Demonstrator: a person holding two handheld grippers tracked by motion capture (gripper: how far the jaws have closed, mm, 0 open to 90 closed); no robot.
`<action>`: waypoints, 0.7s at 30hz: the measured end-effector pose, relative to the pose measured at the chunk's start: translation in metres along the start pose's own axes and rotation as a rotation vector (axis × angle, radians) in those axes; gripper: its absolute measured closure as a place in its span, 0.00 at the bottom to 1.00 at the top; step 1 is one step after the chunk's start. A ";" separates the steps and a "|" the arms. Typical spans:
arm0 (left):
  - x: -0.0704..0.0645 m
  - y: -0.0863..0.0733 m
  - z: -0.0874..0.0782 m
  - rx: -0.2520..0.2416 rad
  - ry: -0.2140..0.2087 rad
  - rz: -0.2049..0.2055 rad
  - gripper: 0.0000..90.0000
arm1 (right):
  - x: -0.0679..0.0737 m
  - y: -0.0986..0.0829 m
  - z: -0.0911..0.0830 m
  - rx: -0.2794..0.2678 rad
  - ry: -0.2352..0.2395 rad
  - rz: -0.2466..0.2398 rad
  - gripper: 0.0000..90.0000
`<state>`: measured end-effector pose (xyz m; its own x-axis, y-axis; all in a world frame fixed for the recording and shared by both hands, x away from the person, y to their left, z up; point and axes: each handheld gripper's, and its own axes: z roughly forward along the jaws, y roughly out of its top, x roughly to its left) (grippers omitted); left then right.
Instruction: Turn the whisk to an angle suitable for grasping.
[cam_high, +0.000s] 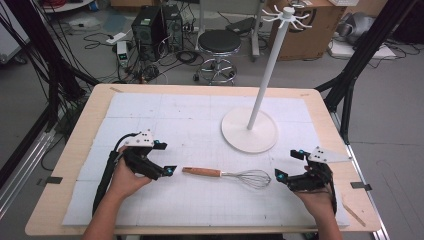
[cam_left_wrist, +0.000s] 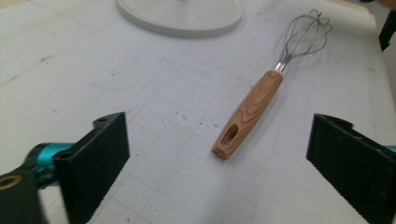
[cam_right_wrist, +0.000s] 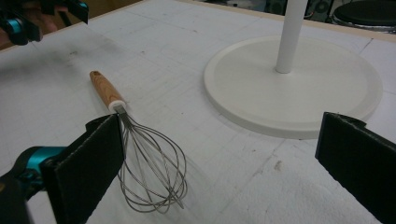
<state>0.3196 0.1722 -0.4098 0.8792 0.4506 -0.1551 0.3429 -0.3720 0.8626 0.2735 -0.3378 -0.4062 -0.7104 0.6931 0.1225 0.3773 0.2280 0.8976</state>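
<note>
Whisk (cam_high: 227, 175) flat mid-table, long axis 9-to-3, wooden handle toward left gripper (cam_high: 164, 159), wires toward right gripper (cam_high: 289, 165). Both jaws apart, empty; left slightly nearer.

The whisk (cam_high: 227, 175) lies flat on the mat (cam_high: 150, 115) that covers most of the table (cam_high: 75, 135), toward the near edge and about midway between the side edges, its handle pointing to my left and its wire head to my right. My left gripper (cam_high: 166, 159) sits just beside the handle end, my right gripper (cam_high: 289, 165) just beside the wire head, so the whisk lies between them. Behind the whisk, right of centre, the stand (cam_high: 250, 131) rests on the mat, its pole upright.
</note>
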 end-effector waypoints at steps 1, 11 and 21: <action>0.000 0.001 -0.003 -0.006 -0.001 0.005 0.02 | 0.001 0.000 0.000 0.004 0.003 0.002 0.00; 0.002 0.004 -0.019 -0.031 0.024 0.026 0.02 | 0.002 0.000 0.000 0.001 0.005 -0.004 0.00; 0.004 -0.001 -0.026 -0.037 0.020 0.016 0.02 | 0.000 0.003 0.001 -0.002 -0.001 0.003 0.00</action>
<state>0.3142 0.1953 -0.3989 0.8776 0.4610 -0.1318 0.3161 -0.3496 0.8820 0.2753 -0.3364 -0.4043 -0.7087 0.6945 0.1245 0.3782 0.2250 0.8980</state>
